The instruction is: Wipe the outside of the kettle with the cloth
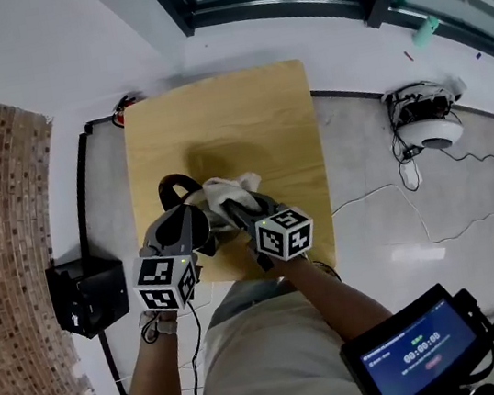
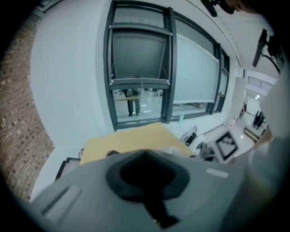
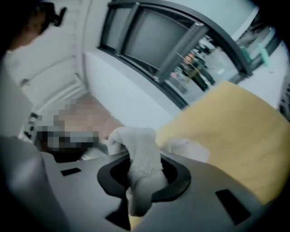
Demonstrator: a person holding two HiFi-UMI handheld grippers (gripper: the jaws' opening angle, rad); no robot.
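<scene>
On the wooden table [image 1: 253, 116] lies a white cloth [image 1: 234, 187], bunched up. My right gripper [image 1: 233, 207] is shut on it; in the right gripper view a strip of the cloth [image 3: 142, 156] is pinched between the jaws of that gripper [image 3: 142, 174]. My left gripper [image 1: 187, 216] sits close beside it on the left, jaws shut, with nothing showing between them in the left gripper view [image 2: 146, 154]. A black curved piece [image 1: 171, 190], seemingly the kettle's handle, pokes out beyond the left gripper. The kettle's body is hidden under both grippers.
A black box [image 1: 86, 296] stands on the floor left of the table. A white round device [image 1: 431, 127] with cables lies on the floor at the right. A tablet screen [image 1: 420, 350] is at the bottom right. A brick wall [image 1: 1, 231] runs along the left.
</scene>
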